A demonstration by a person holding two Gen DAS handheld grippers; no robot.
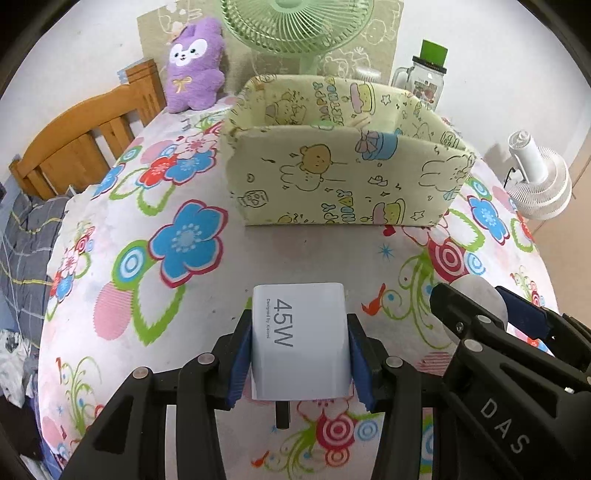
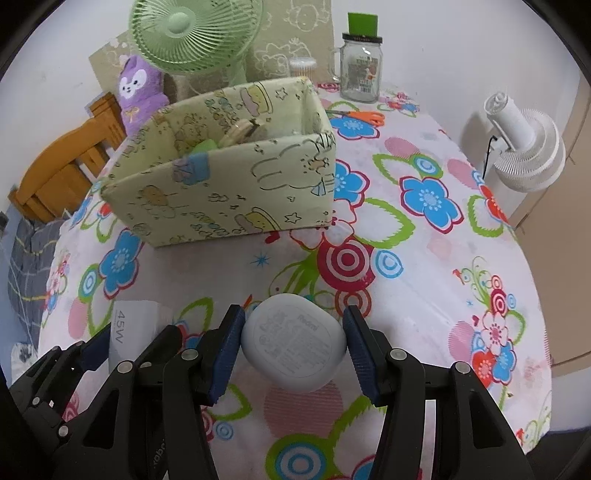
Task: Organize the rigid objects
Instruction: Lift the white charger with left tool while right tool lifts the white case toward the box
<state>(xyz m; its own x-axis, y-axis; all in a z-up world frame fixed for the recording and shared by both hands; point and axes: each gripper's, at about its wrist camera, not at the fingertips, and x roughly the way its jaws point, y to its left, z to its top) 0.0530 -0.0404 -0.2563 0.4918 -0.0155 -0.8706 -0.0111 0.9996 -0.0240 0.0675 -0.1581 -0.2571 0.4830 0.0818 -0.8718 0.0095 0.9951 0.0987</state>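
Note:
My left gripper (image 1: 300,354) is shut on a white 45W charger (image 1: 301,341), its blue pads pressed on both sides and a plug pin showing underneath. My right gripper (image 2: 293,349) is shut on a white rounded earbud case (image 2: 294,345), label side up. Both are lifted over the flowered tablecloth (image 1: 177,258), short of a pale green cartoon-print fabric box (image 1: 343,177). In the right wrist view the box (image 2: 221,195) holds several small items. The right gripper (image 1: 476,314) with the earbud case (image 1: 480,295) shows at the lower right of the left wrist view; the charger (image 2: 127,332) appears at the lower left of the right wrist view.
Behind the box stand a green fan (image 2: 192,33), a purple plush (image 1: 195,62) and a glass jar with a green lid (image 2: 360,66). Orange scissors (image 2: 364,116) lie near the jar. A white fan (image 2: 524,147) stands off the table's right edge, a wooden chair (image 1: 81,140) at left.

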